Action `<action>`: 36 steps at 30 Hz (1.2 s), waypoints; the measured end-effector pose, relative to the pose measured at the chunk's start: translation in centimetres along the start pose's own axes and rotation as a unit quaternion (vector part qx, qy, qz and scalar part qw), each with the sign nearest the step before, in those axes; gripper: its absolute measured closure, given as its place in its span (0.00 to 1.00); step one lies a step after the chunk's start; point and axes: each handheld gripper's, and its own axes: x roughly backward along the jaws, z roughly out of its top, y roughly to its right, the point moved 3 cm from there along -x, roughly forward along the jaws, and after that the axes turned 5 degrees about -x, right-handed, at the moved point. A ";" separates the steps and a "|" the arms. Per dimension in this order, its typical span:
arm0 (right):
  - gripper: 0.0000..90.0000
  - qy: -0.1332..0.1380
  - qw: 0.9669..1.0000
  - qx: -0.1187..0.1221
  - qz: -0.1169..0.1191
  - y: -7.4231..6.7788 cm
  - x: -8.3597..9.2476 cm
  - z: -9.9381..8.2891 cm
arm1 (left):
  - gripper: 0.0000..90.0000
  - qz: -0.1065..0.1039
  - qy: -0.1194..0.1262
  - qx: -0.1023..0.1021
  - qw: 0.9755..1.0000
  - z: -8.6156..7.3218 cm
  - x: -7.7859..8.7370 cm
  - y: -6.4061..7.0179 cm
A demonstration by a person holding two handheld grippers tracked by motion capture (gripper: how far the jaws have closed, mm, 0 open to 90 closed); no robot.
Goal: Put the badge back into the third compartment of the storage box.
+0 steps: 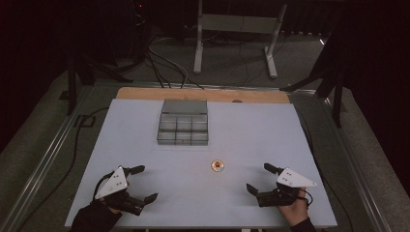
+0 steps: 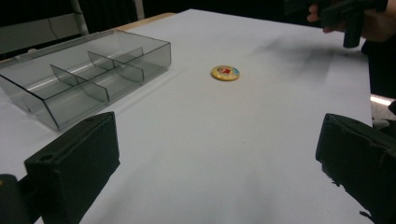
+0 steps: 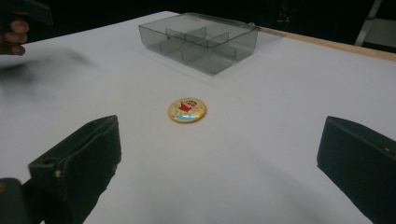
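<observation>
We had both tongs, left [image 1: 144, 182] and right [image 1: 257, 178], released, so we needed to straddle the badge [image 3: 187, 110] squarely before pinching.

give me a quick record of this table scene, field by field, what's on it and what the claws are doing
surface: white table
box: clear grey compartment box, lid open, compartments look empty
item: round yellow cartoon badge, flat on the table, between box and person
left claw: jaws wide open, holding nothing
right claw: jaws wide open, holding nothing
contact: neither claw touches the badge
</observation>
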 end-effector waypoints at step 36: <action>0.00 -0.011 1.000 -0.003 -0.023 0.1 -0.2 1.6 | 0.00 -0.005 0.001 0.008 1.000 -0.1 0.0 -0.1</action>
